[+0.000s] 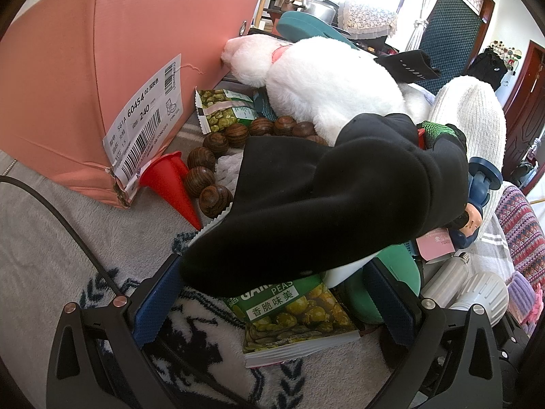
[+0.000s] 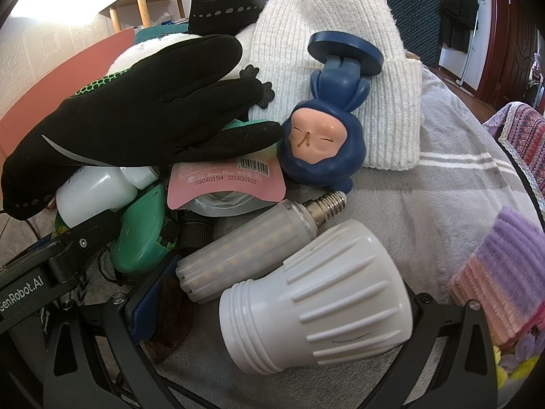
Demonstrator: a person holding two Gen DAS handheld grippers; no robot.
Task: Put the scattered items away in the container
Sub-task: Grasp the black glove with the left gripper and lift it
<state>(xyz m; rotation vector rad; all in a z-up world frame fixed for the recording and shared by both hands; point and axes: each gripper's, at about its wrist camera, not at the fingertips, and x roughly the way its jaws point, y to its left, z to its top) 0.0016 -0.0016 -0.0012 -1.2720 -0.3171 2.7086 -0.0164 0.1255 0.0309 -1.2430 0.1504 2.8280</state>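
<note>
Left gripper [image 1: 272, 293] spread open under a black glove [image 1: 323, 204]; right gripper [image 2: 272, 310] spread around a white bulb [image 2: 316, 296], which may roll free if pinched off-centre

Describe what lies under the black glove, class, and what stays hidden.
Under the black glove show a white bottle, a green plastic item and the top of a pink sachet. The left wrist view adds a green peas packet. Anything deeper is covered.

Pea packet [image 1: 293, 310] half under black glove [image 1: 323, 204]
</note>
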